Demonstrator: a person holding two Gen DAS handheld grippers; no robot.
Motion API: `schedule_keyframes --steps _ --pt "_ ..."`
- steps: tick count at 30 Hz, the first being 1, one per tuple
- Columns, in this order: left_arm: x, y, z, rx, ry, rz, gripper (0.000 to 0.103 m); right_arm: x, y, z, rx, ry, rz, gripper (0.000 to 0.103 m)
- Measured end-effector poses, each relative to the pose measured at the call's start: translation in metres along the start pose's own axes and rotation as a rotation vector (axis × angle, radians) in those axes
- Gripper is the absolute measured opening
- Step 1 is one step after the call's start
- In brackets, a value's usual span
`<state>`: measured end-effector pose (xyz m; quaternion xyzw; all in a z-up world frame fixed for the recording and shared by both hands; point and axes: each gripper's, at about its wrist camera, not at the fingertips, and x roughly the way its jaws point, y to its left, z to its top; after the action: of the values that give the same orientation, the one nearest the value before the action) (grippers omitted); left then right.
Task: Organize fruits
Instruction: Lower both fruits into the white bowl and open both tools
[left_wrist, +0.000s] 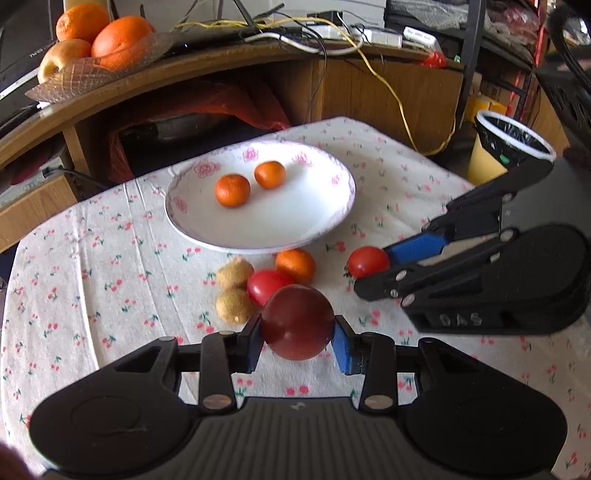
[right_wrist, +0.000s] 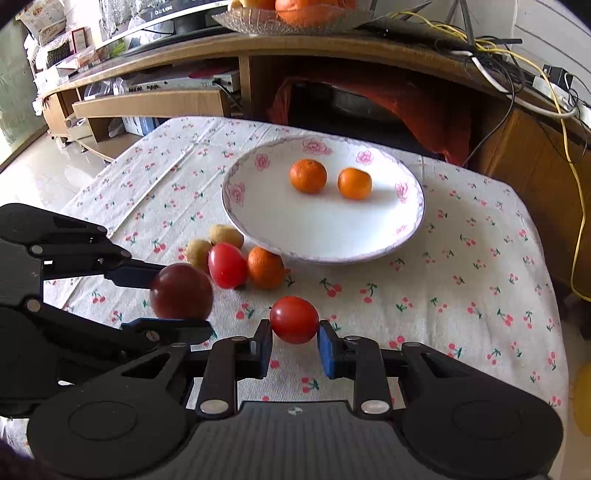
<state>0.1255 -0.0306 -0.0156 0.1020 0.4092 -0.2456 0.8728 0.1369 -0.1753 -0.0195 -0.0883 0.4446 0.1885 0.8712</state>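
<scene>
A white floral plate (left_wrist: 321, 218) (right_wrist: 369, 236) on the cherry-print tablecloth holds two tangerines (left_wrist: 232, 189) (right_wrist: 308, 175). My left gripper (left_wrist: 297, 338) (right_wrist: 173, 291) is shut on a dark red plum (left_wrist: 297, 321) (right_wrist: 181, 291), just above the cloth. My right gripper (right_wrist: 294, 338) (left_wrist: 373, 267) is shut on a small red tomato (right_wrist: 294, 319) (left_wrist: 368, 261). Between them and the plate lie another tomato (left_wrist: 266, 285) (right_wrist: 227, 264), a tangerine (left_wrist: 295, 264) (right_wrist: 265, 267) and two tan round fruits (left_wrist: 233, 273) (right_wrist: 199, 253).
A wooden TV stand (left_wrist: 207, 66) (right_wrist: 295, 48) behind the table carries a glass bowl of oranges (left_wrist: 99, 40) and cables. A yellow bin with a black liner (left_wrist: 506, 147) stands right of the table. The table's edges fall off left and right.
</scene>
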Motion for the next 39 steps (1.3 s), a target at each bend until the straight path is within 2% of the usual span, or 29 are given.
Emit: schedule_keyframes --steps 12,16,21,31,36,39 --pt "0.012 0.017 0.028 -0.052 -0.036 0.075 0.047 0.004 -0.008 0.02 0.034 -0.047 -0.028 0.021" --pt "0.021 0.022 0.036 -0.082 -0.037 0.094 0.047 0.006 -0.017 0.025 0.078 -0.06 -0.003 0.021" --pt "0.024 0.023 0.048 -0.098 -0.052 0.086 0.047 0.002 -0.022 0.035 0.091 -0.099 -0.021 0.022" --pt "0.035 0.033 0.053 -0.149 -0.054 0.085 0.048 0.017 -0.034 0.044 0.14 -0.101 -0.029 0.026" --pt "0.034 0.036 0.053 -0.157 -0.058 0.095 0.055 0.019 -0.034 0.044 0.142 -0.106 -0.043 0.027" --pt "0.034 0.035 0.053 -0.154 -0.059 0.1 0.055 0.019 -0.035 0.043 0.145 -0.107 -0.045 0.028"
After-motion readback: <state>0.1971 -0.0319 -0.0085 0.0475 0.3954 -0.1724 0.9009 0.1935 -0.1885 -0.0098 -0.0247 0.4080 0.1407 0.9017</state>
